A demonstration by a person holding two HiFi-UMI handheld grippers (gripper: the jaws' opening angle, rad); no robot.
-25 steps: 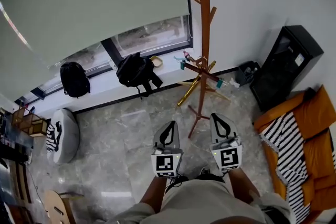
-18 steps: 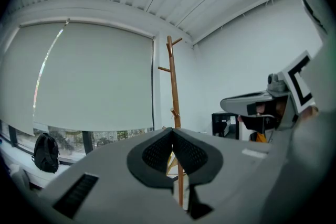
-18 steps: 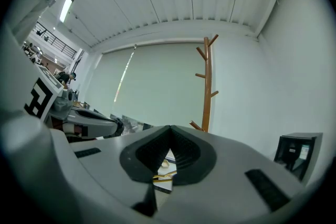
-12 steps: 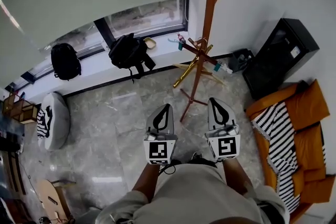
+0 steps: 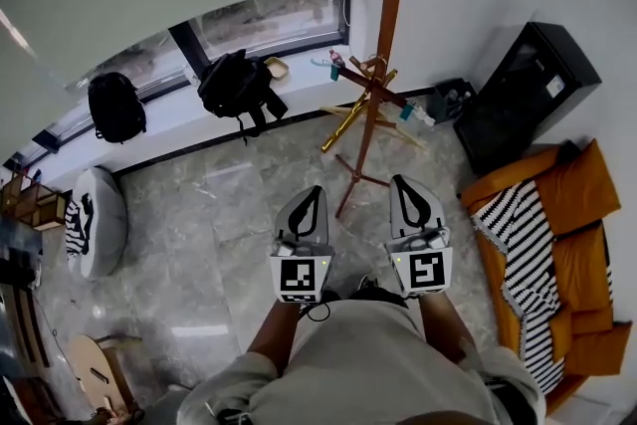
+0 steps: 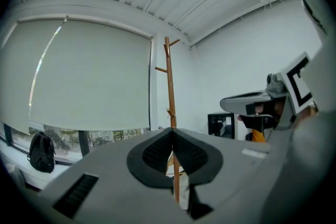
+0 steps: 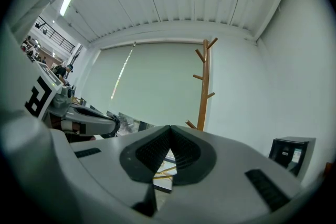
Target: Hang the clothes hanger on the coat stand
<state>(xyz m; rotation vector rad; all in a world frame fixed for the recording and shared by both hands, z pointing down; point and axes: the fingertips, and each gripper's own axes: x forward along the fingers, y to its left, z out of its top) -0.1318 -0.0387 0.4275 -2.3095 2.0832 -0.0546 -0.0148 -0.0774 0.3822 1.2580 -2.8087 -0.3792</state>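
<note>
Jaws clenched on nothing on both left gripper and right gripper; I hold them level, side by side, facing the far coat stand, probably to keep it framed.

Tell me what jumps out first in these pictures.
The tall wooden coat stand rises in the corner by the window, straight ahead of the person. Below it in the head view, the left gripper and right gripper are both shut and empty, pointing toward it. At the right, an orange sofa carries a striped cloth.
</note>
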